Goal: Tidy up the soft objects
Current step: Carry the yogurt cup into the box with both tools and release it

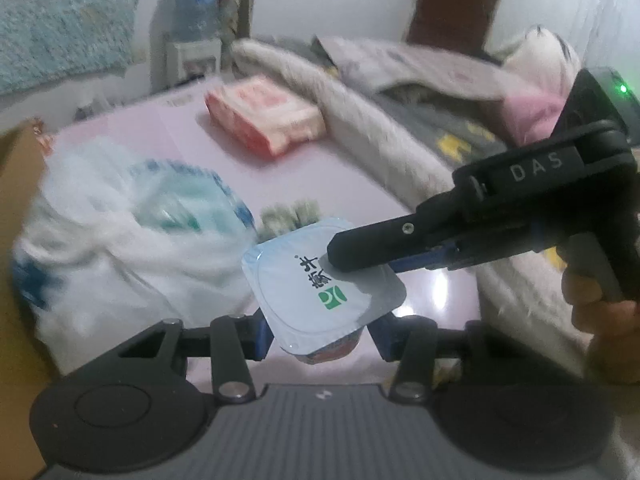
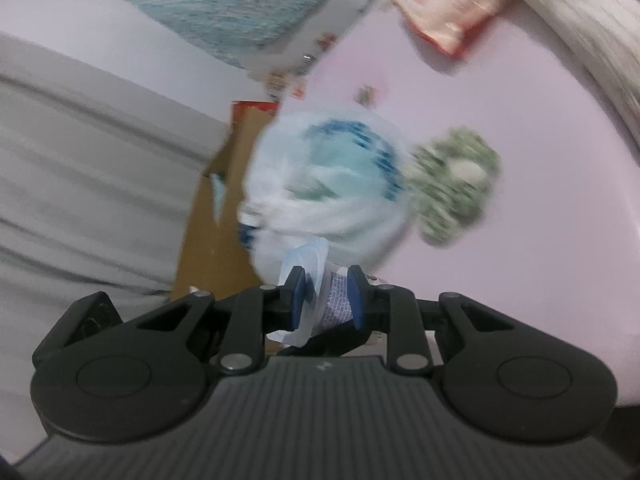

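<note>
A yogurt cup (image 1: 320, 284) with a pale blue foil lid sits between the blue pads of my left gripper (image 1: 320, 334), which is shut on its body just above the pink table (image 1: 328, 184). My right gripper (image 1: 352, 258) reaches in from the right and is shut on the same cup, one finger over the lid. In the right wrist view the cup (image 2: 328, 300) lies sideways between the pads of the right gripper (image 2: 326, 298). A white plastic bag (image 1: 132, 224) with blue print lies to the left; it also shows in the right wrist view (image 2: 324, 180).
A pink-and-white packet (image 1: 264, 114) lies at the table's far side. A green patterned soft thing (image 2: 452, 184) lies beside the bag. A cardboard box (image 1: 16, 264) stands at the left. Blankets and bedding (image 1: 400, 92) are piled at the right. A water dispenser (image 1: 196, 32) stands behind.
</note>
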The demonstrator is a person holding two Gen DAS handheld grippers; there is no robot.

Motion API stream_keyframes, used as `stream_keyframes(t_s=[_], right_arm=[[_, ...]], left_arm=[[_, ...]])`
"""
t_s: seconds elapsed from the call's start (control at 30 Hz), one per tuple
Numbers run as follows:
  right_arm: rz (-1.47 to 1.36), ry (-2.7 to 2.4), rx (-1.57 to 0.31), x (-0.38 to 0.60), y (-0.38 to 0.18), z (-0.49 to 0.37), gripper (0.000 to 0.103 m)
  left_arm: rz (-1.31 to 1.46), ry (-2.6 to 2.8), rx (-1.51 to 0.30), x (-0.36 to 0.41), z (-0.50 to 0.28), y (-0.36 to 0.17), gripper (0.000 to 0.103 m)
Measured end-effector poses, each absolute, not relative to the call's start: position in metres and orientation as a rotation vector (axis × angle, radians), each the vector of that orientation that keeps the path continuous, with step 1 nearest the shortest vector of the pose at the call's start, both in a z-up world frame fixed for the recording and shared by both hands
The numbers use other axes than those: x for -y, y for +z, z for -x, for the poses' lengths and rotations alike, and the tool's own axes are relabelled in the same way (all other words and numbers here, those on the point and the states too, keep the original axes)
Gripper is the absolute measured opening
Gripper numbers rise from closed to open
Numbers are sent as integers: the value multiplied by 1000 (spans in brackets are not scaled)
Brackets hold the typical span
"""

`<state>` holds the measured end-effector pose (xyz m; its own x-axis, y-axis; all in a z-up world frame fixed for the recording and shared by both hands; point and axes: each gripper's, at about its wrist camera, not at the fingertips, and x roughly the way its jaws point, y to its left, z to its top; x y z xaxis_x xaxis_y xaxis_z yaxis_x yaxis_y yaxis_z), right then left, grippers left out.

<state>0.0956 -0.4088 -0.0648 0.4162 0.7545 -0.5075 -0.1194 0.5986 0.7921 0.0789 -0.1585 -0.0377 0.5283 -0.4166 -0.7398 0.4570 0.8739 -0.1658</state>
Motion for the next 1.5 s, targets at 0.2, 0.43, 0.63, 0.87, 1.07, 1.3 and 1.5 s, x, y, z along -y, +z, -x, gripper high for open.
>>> stream_keyframes(t_s=[0.2, 0.43, 0.63, 0.87, 1.07, 1.3, 1.5], right_arm=[[-675, 725, -914, 366, -5, -117, 22], [-590, 914, -899, 274, 43, -172, 22], [-561, 1011, -976, 195, 41, -230, 24], [-506, 984, -1128, 132, 7, -286, 25], [-395, 945, -1173, 106, -16, -302, 25], [-234, 916, -1198, 84, -25, -311, 33], [-171, 889, -1182, 73, -33, -320, 42]], left_arm=[[24, -452, -774, 114, -83, 14, 49], [98, -290, -725, 34, -100, 62, 49], [156, -139, -749, -33, -132, 63, 49], [224, -67, -842, -87, -183, 23, 49], [293, -77, -915, -104, -204, -10, 49], [318, -77, -980, -103, -217, -40, 50], [301, -65, -998, -98, -220, -54, 51]])
